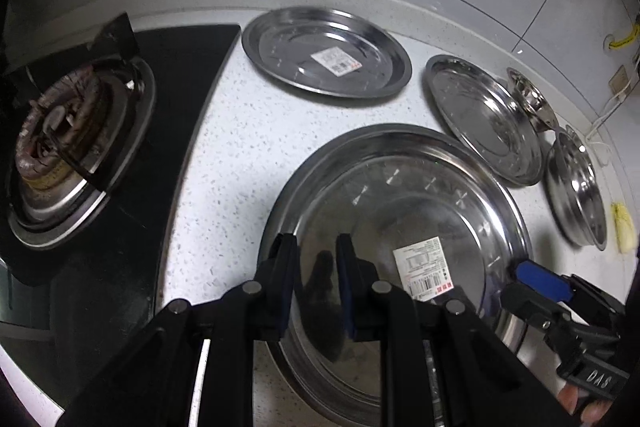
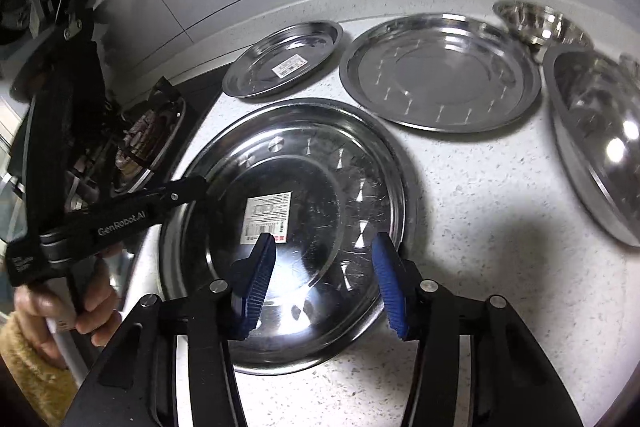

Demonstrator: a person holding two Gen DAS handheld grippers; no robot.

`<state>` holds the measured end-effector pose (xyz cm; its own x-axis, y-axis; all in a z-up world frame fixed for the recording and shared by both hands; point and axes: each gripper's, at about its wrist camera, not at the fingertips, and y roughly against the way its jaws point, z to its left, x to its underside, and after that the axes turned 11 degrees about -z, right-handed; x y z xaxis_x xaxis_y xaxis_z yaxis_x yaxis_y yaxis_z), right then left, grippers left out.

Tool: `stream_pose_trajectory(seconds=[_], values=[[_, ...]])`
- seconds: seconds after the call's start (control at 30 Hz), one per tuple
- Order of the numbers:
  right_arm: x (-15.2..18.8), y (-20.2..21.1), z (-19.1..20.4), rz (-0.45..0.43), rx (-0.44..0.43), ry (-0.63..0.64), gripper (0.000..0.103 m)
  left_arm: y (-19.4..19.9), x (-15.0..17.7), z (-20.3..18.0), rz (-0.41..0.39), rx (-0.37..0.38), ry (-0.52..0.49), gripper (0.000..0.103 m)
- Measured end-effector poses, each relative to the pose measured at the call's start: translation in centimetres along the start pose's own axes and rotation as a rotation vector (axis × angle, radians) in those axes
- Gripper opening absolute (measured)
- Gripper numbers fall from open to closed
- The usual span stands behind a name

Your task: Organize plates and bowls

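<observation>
Far left, a gas burner (image 1: pixel 60 147) on black glass, half lost in the dark and cut by the edge of the frame. Next over, the left tool (image 1: pixel 316 267), narrowed to a small gap and straddling the left rim of the big plate (image 1: pixel 400 187), one finger outside and one inside. Can't tell whether the pads actually touch the metal. Big plate flat on the speckled surface (image 1: pixel 224 155), nearest the cameras, with a white sticker (image 1: pixel 424 267) on it whose print is too small to read. Behind it, by the wall, a small plate (image 1: pixel 326 53) with its own sticker. Then the right tool (image 2: pixel 324 275), spread wide and hovering over the big plate's near-right part, gripping nothing. Further right, a medium plate (image 2: pixel 440 73), and behind it a small bowl (image 2: pixel 540 23), mostly hidden. Far right, a bigger bowl (image 2: pixel 600 139), cropped by the lens. Beyond that, something yellow (image 1: pixel 624 227), no idea what.
</observation>
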<state>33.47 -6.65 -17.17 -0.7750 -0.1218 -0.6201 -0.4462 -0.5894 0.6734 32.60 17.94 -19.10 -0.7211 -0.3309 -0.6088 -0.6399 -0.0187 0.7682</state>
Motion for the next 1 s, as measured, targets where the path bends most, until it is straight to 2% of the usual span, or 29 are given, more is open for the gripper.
stream_pose_trajectory(seconds=[0.17, 0.3, 0.53, 0.67, 0.8, 1.0], values=[[-0.5, 0.0, -1.3, 0.034, -0.069, -0.067, 0.045, 1.0, -0.5, 0.9, -0.011, 0.038, 0.032, 0.019], [-0.7, 0.2, -1.5, 0.042, -0.084, -0.082, 0.045, 1.9, -1.1, 1.5, -0.03, 0.028, 0.03, 0.019], [-0.9, 0.7, -2.4, 0.054, -0.125, -0.136, 0.047, 1.7, -1.2, 1.9, 0.001, 0.03, 0.021, 0.019], [-1.1, 1.0, -2.4, 0.049, -0.126, -0.143, 0.047, 1.7, -1.2, 2.8, 0.017, 0.069, 0.053, 0.019], [-1.1, 1.7, -2.8, 0.033, -0.128, -0.149, 0.047, 1.6, -1.1, 3.5, 0.032, 0.047, 0.061, 0.019], [-1.1, 1.9, -3.6, 0.026, -0.091, -0.146, 0.049, 0.2, -0.1, 3.4, 0.094, 0.061, 0.063, 0.019]])
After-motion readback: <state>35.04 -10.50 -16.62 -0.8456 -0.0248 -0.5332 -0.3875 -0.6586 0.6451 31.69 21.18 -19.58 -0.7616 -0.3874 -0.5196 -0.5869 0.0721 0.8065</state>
